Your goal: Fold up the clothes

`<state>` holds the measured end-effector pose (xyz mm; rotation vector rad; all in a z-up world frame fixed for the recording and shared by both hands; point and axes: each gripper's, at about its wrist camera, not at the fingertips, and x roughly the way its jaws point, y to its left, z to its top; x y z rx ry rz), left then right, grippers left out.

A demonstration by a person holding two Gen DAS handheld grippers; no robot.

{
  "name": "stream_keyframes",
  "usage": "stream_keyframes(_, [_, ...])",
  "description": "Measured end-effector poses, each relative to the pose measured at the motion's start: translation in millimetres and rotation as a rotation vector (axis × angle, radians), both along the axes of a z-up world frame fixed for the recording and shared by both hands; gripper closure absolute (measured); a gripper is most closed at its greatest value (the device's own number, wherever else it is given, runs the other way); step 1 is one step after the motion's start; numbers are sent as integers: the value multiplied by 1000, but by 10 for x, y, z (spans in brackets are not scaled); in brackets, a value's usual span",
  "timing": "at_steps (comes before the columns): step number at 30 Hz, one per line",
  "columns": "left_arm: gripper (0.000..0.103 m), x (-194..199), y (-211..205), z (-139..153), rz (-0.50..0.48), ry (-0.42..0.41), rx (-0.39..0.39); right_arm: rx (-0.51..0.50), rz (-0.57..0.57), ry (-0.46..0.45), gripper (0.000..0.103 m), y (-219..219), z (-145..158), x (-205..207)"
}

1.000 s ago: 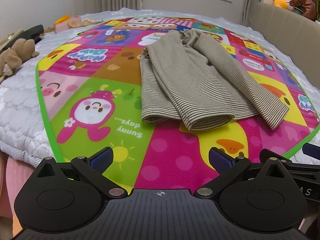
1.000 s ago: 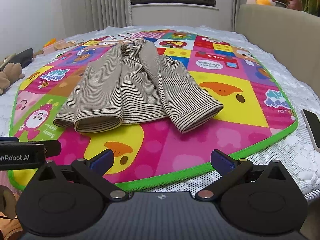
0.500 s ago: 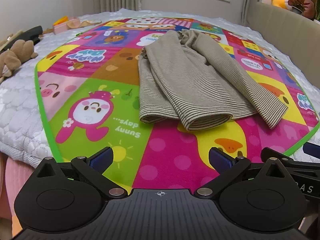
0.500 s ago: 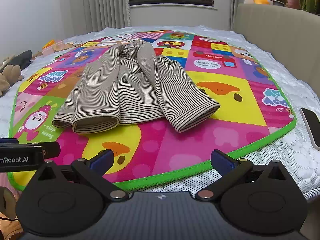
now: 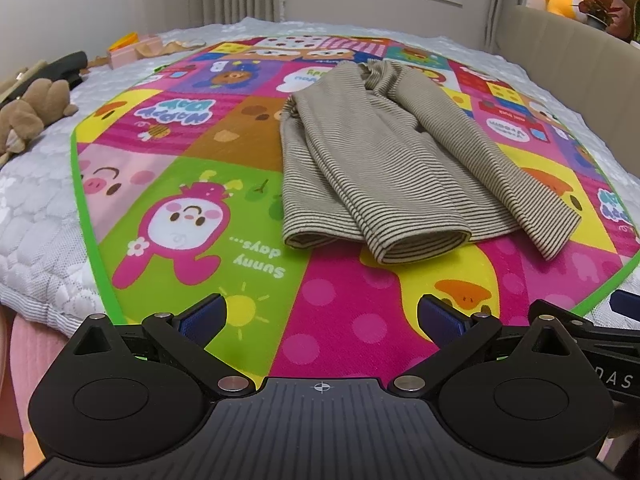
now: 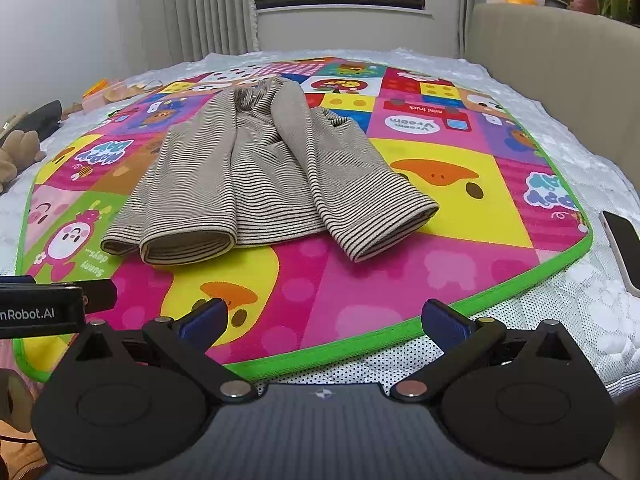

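A beige striped long-sleeved top (image 5: 384,168) lies on a colourful cartoon play mat (image 5: 192,216), with both sleeves folded in over the body and the hem nearest me. It also shows in the right wrist view (image 6: 248,176) on the mat (image 6: 460,208). My left gripper (image 5: 322,318) is open and empty, above the mat's near edge, short of the hem. My right gripper (image 6: 322,318) is open and empty, above the mat's green border, short of the right cuff (image 6: 392,232).
The mat lies on a white quilted bed (image 5: 36,216). A brown plush toy (image 5: 28,116) and small items lie at the left. A phone (image 6: 622,244) lies on the bed at the right. A beige headboard (image 6: 552,52) bounds the right side.
Both grippers have shifted slightly; the top sits a little differently in each view. The top itself has not moved and both grippers stay open.
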<state>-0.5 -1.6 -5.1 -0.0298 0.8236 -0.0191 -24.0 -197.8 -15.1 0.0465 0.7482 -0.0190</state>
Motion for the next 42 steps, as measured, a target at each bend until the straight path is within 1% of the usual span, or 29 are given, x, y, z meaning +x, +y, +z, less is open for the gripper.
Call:
stream_keyframes(31, [0, 48, 14, -45, -5, 2, 2, -9, 4, 6, 0, 19, -11, 117])
stream_keyframes(34, [0, 133, 39, -61, -44, -8, -29, 6, 9, 8, 0, -2, -39, 166])
stream_keyframes(37, [0, 283, 112, -49, -86, -53, -68, 16, 13, 12, 0, -36, -82, 240])
stream_keyframes(38, [0, 364, 137, -46, -99, -68, -77, 18, 13, 14, 0, -53, -100, 272])
stream_keyframes(42, [0, 718, 180, -61, -145, -75, -107, 53, -9, -9, 0, -181, -113, 446])
